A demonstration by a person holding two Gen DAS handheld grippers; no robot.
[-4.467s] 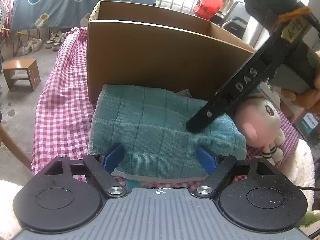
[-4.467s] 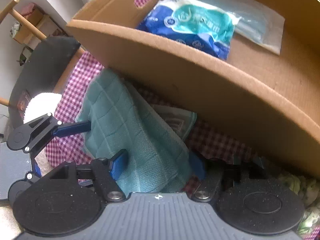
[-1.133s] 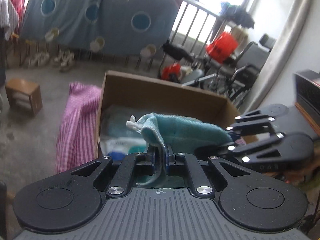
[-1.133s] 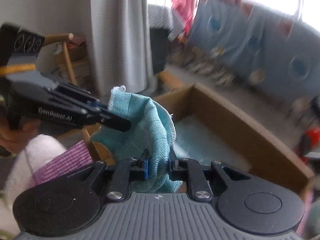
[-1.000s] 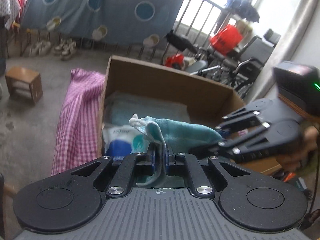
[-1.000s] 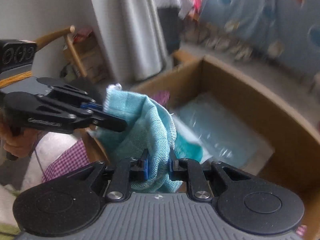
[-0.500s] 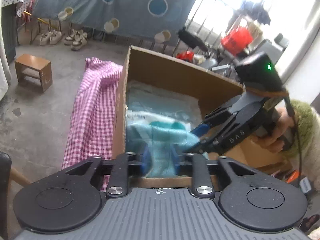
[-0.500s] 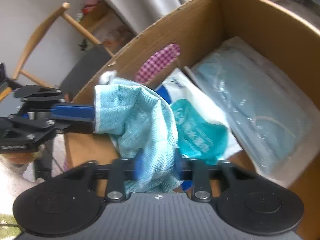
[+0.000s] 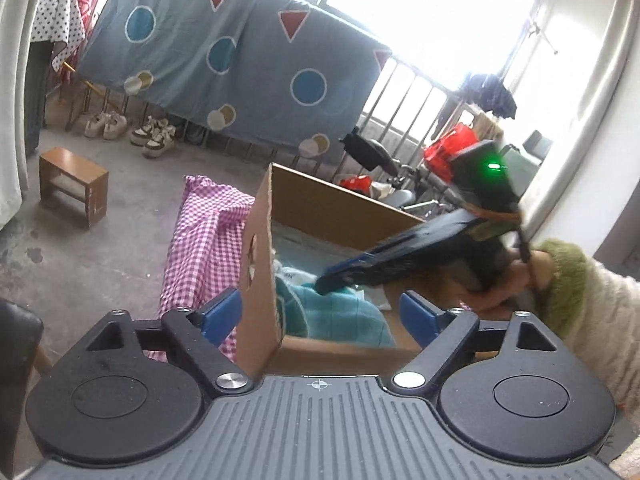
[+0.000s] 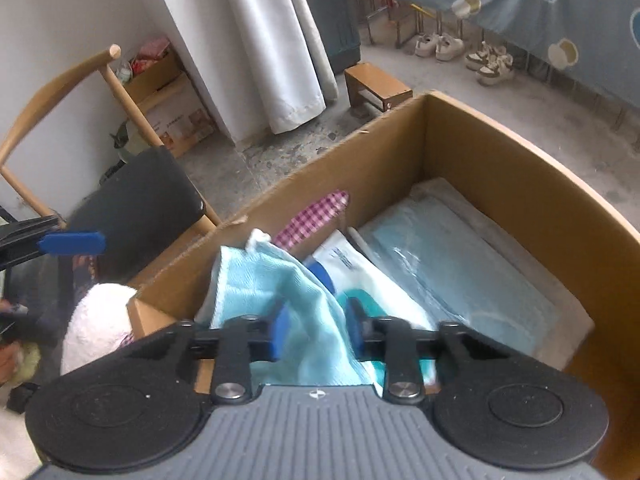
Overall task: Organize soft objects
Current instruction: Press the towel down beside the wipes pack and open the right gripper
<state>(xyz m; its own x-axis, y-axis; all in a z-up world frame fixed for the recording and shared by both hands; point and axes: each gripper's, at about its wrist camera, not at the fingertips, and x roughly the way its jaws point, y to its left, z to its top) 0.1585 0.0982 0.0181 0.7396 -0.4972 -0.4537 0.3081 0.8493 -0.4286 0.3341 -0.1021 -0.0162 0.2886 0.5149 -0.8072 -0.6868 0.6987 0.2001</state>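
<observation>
A teal towel (image 10: 256,280) lies bunched in the near corner of the open cardboard box (image 10: 500,168). My right gripper (image 10: 317,330) points down into the box. Its jaws are closing, and a fold of the towel fills the gap between the pads. In the left wrist view, my right gripper (image 9: 326,282) rests its tip on the towel (image 9: 344,320). My left gripper (image 9: 320,314) is opening wide and holds nothing. It straddles the near corner of the box (image 9: 260,264). One of its blue fingers (image 10: 72,243) shows outside the box.
The box also holds a blue and white soft pack (image 10: 360,276) and a clear bag of teal cloth (image 10: 460,264). It stands on a pink checked cloth (image 9: 192,240). A wooden chair (image 10: 132,200) and a white plush (image 10: 96,320) are beside it. A sleeved hand (image 9: 560,280) holds the right gripper.
A second ago both grippers held the towel stretched above the box. It now lies inside. My left gripper let go, opened wide and drew back to the box's corner.
</observation>
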